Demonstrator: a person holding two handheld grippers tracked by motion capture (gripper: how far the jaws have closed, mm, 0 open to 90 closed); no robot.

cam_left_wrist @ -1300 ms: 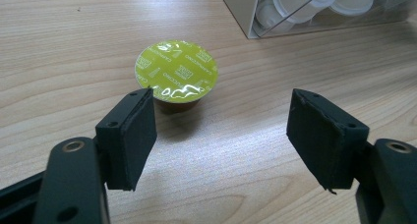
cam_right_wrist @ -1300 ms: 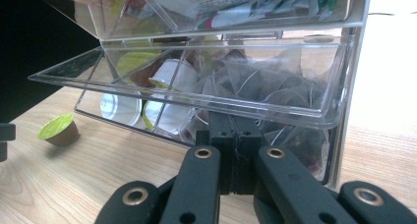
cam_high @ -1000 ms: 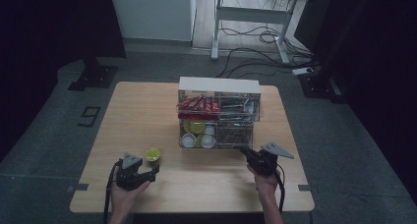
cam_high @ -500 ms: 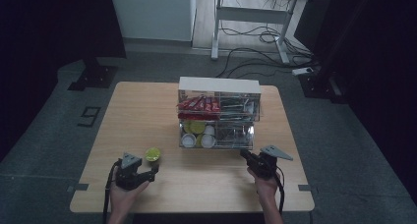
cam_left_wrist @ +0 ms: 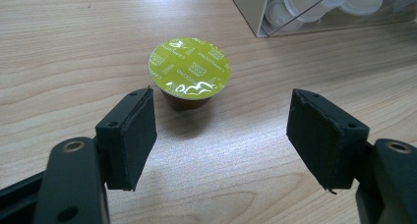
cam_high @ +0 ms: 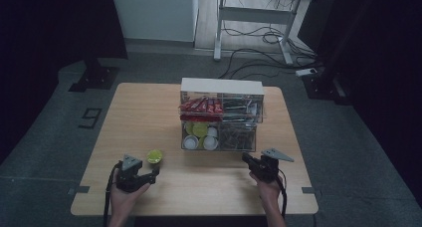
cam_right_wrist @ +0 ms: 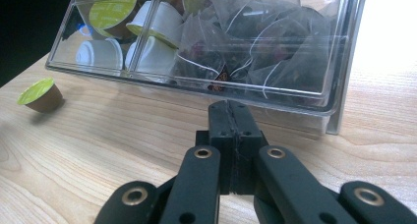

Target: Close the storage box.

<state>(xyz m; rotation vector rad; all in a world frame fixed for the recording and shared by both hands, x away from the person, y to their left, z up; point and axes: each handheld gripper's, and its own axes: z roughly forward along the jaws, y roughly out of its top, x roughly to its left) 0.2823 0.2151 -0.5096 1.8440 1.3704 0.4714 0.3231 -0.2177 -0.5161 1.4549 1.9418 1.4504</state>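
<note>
My left gripper [cam_left_wrist: 221, 135] sits near the table's front left edge with its jaws spread wide and nothing between them. The capsule [cam_left_wrist: 190, 72] stands straight ahead of those jaws, just beyond the pads [cam_left_wrist: 129, 135] and centred on the gap, apart from both. From above, the left gripper [cam_high: 149, 176] points up and slightly right toward the capsule [cam_high: 154, 156], which rests on the bare wood of the table [cam_high: 139, 117], near the lower left corner of the clear organiser [cam_high: 221, 115].

The capsule is round, so it has no long axis to line up with; it stands foil-side up, wide end on top, tapering to a brown body below. The lid is glossy yellow-green with small print and a crinkled shine near the front edge. I judge that a straight push forward would bring the pads to either side of the rim, and the left hand is by far the nearer one.

The organiser holds white and green capsules in its lower left bay, tea bags to their right, and red sachets above.

My right gripper [cam_right_wrist: 231, 117] has its jaws pressed together on nothing, tips just short of the organiser's [cam_right_wrist: 196, 52] front wall. From there the capsule [cam_right_wrist: 40, 95] lies well off to the left of the jaws.
</note>
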